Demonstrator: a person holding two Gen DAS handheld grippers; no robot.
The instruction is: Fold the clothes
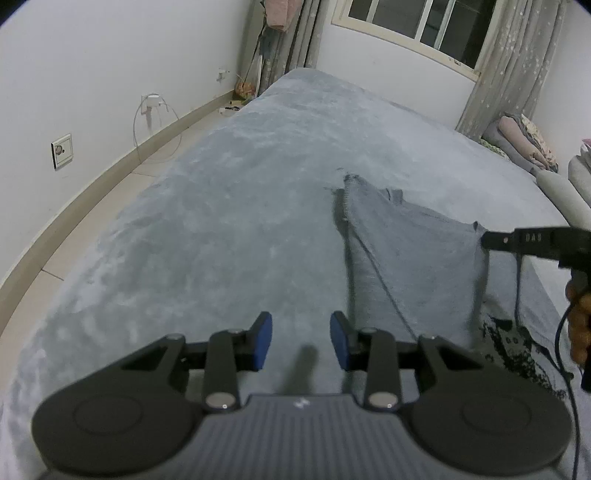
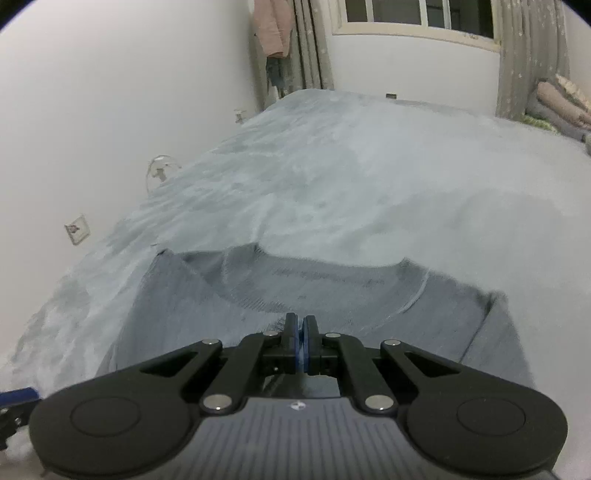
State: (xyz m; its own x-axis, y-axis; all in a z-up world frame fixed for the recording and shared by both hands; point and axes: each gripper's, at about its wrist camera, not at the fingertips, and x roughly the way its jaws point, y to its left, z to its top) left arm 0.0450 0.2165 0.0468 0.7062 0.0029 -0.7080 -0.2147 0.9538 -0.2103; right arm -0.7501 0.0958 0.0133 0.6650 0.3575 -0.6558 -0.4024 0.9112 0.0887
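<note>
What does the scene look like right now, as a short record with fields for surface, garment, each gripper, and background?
surface: bed with grey plush blanket
garment: grey knit sweater, spread on the blanket, partly lifted
left gripper: open, empty, above the blanket beside the sweater
right gripper: shut on the sweater's edge
background: window, curtains, folded bedding at the far right
</note>
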